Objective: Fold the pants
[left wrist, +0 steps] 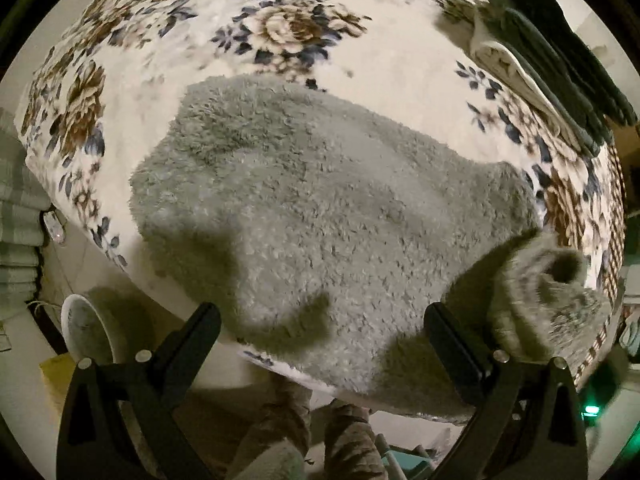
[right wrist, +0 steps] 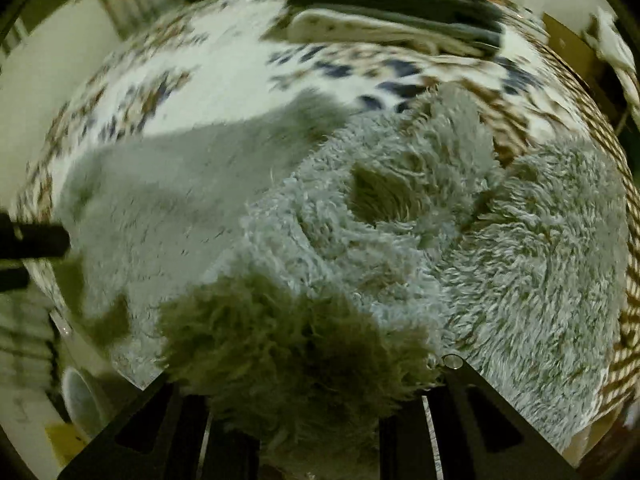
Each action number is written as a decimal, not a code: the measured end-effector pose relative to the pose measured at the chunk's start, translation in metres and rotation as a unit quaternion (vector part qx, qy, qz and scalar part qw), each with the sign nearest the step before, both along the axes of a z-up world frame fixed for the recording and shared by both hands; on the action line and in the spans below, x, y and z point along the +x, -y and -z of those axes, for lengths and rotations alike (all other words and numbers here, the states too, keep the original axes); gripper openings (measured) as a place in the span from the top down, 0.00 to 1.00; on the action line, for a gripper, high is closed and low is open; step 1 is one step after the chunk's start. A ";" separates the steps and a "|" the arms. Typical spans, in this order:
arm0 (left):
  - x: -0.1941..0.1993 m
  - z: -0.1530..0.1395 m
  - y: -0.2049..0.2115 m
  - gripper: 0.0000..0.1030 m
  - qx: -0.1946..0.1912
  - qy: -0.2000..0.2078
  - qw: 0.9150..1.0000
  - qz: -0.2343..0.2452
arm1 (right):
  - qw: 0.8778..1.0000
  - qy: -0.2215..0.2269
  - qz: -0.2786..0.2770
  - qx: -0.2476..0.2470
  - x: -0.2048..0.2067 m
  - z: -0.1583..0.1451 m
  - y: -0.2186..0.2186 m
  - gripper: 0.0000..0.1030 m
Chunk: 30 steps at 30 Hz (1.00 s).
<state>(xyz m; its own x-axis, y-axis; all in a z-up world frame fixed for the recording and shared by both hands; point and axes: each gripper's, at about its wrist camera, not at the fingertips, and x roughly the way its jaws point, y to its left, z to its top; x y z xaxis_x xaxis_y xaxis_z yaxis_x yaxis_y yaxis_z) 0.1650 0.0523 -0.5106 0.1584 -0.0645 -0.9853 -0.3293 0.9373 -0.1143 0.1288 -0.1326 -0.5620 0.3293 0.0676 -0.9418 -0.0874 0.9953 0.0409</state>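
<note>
Lay part-folded on the floral blanket-covered bed (left wrist: 224,60): fluffy grey fleece pants (left wrist: 320,208); right gripper (right wrist: 316,420) jaws pinching a raised end mid-fold; left gripper (left wrist: 324,344) jaws spread, empty; final fold, smoothing seemingly left.

The left gripper (left wrist: 324,344) points straight down with its jaws spread wide and nothing between them. The right gripper (right wrist: 316,412) tilts steeply downward, its jaws clamped on fluffy grey pants (right wrist: 280,360).
</note>
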 end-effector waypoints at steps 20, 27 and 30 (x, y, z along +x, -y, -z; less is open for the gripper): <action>0.092 0.048 0.178 0.05 -0.042 0.005 0.959 0.281 | 0.957 -0.043 0.239 0.159 -0.041 -0.054 0.231 0.11; 0.099 0.053 0.150 0.90 -0.108 0.020 0.963 0.248 | 0.949 -0.082 0.253 0.172 -0.009 -0.012 0.255 0.11; 0.092 0.048 0.115 0.91 -0.105 0.021 0.975 0.197 | 0.948 -0.089 0.253 0.171 -0.004 -0.006 0.254 0.11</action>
<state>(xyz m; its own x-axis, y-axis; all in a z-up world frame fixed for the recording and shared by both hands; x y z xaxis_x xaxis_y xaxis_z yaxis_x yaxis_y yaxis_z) 0.2566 -0.0627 -0.5591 0.1211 -0.3275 -0.9371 0.0598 0.9447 -0.3224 0.1250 -0.3865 -0.5557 0.2380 0.2544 -0.9374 0.4365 0.8341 0.3372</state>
